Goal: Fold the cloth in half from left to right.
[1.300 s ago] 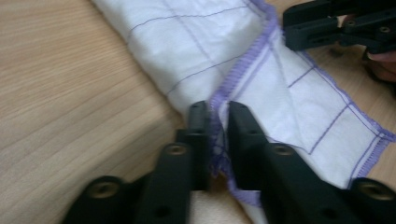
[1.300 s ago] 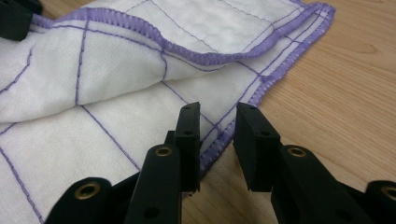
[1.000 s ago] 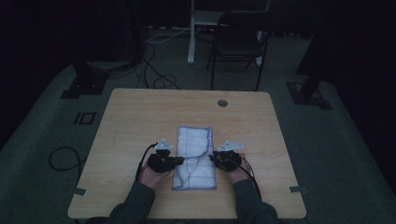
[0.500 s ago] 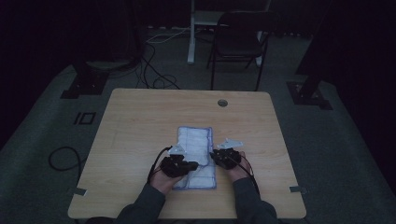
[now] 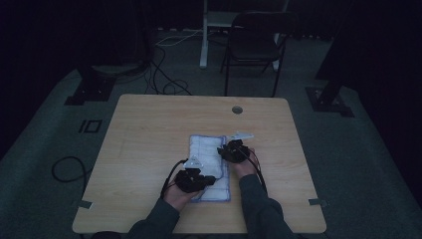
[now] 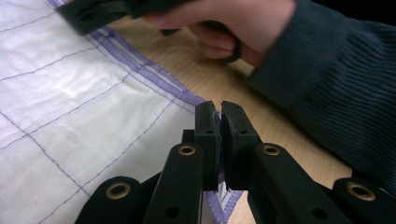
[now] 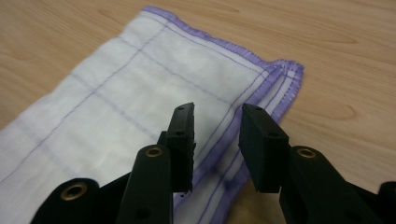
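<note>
Light wooden surface (image 5: 149, 149) in the middle of the frame, small round hole (image 5: 237, 109) near its top edge, dark folding chair (image 5: 254, 42) at the top, black cables (image 5: 164, 74) on the grey floor (image 5: 45, 149), upper left.

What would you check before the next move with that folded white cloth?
1. Left gripper clamped on the cloth edge: ok.
2. Right gripper gripping: not ok; its jaws have just been opening and stand apart over the purple hem.
3. Cloth lying flat, folded: ok.
4. Cloth fully on the wooden table: ok.
5. Layers caught by the left gripper: cannot tell.
</note>
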Tool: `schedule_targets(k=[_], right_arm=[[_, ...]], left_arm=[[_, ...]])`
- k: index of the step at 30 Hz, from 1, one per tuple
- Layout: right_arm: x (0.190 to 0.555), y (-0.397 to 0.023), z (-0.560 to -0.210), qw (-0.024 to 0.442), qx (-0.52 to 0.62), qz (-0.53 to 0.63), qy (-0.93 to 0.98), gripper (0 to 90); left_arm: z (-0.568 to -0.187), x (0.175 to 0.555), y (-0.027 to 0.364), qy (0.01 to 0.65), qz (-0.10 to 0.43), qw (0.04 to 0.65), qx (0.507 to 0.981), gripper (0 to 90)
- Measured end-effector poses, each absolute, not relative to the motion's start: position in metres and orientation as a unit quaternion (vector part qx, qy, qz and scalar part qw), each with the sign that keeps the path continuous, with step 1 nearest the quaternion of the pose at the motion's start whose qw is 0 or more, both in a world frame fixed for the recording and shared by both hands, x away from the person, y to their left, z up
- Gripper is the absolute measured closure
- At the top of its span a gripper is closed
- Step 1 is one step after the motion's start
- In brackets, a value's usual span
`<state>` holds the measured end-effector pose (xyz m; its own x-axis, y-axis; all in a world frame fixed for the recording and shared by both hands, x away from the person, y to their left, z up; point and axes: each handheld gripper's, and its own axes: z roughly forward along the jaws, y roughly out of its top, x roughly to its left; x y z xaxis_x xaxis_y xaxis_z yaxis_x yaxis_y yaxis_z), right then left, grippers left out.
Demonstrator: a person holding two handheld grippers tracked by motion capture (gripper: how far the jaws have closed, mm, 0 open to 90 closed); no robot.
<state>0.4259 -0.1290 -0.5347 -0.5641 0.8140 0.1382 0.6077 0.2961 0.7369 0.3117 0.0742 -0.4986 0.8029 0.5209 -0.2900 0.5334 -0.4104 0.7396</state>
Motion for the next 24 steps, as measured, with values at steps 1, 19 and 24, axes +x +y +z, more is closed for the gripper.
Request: schedule_targets(k=[1,19,24], right_arm=[[0.429,-0.128,-0.536,0.127,0.451,0.383,0.796,65.8],[0.444,-0.128,-0.515,0.158,0.435,0.384,0.799,86.0],[0.447,-0.129,-0.522,0.156,0.434,0.370,0.807,85.0]], left_arm=[[-0.498,0.311,0.074,0.311,-0.008,0.443,0.841,86.5],[-0.505,0.304,0.045,0.288,-0.020,0.441,0.850,86.9],[-0.516,0.304,0.034,0.289,-0.027,0.424,0.858,86.6]])
